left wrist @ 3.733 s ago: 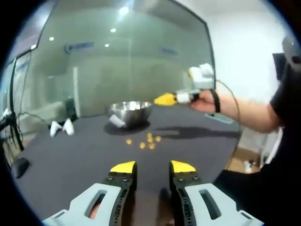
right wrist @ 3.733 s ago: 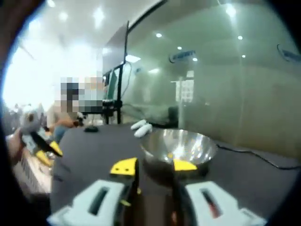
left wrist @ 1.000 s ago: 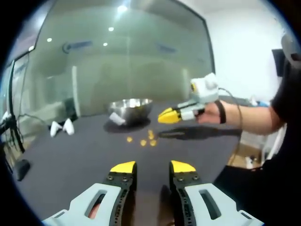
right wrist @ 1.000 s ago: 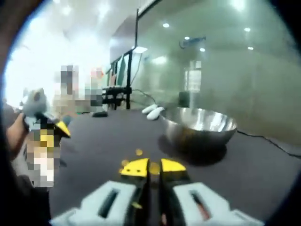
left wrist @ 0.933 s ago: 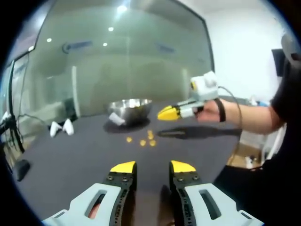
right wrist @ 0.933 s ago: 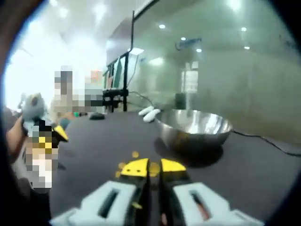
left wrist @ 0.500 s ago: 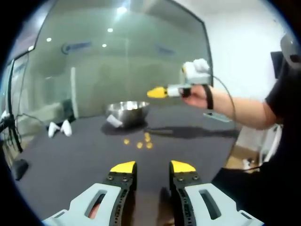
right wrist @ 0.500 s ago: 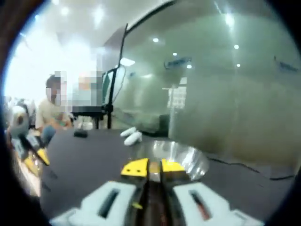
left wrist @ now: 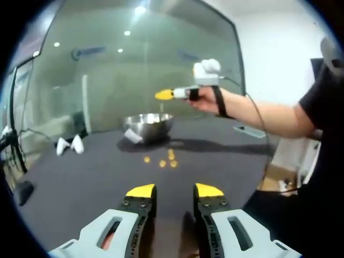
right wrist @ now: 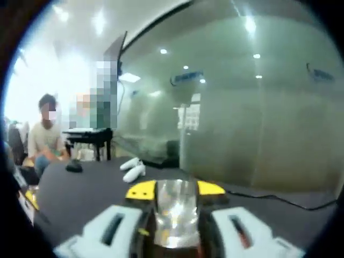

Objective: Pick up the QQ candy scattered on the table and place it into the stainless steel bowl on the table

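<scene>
A stainless steel bowl [left wrist: 149, 125] stands on the dark table [left wrist: 80, 188]. Several small yellow QQ candies [left wrist: 161, 161] lie scattered just in front of it. A hand holds my right gripper [left wrist: 164, 95] in the air above the bowl, its yellow tips pointing left. In the right gripper view that gripper [right wrist: 176, 189] is open, and the shiny inside of the bowl [right wrist: 174, 209] shows between its jaws. I see no candy between them. My left gripper [left wrist: 174, 191] hovers open over the near table, well short of the candies, with nothing in it.
Two white handheld objects [left wrist: 70, 145] lie at the table's left, also seen as white objects [right wrist: 131, 167]. A white packet [left wrist: 133, 137] leans at the bowl's left. A cable [right wrist: 269, 196] runs behind the bowl. A glass wall backs the table; a person [right wrist: 45, 137] sits far off.
My right gripper rose from the candies with its jaws shut and moved over the bowl, where they have opened. The left gripper has stayed put.
</scene>
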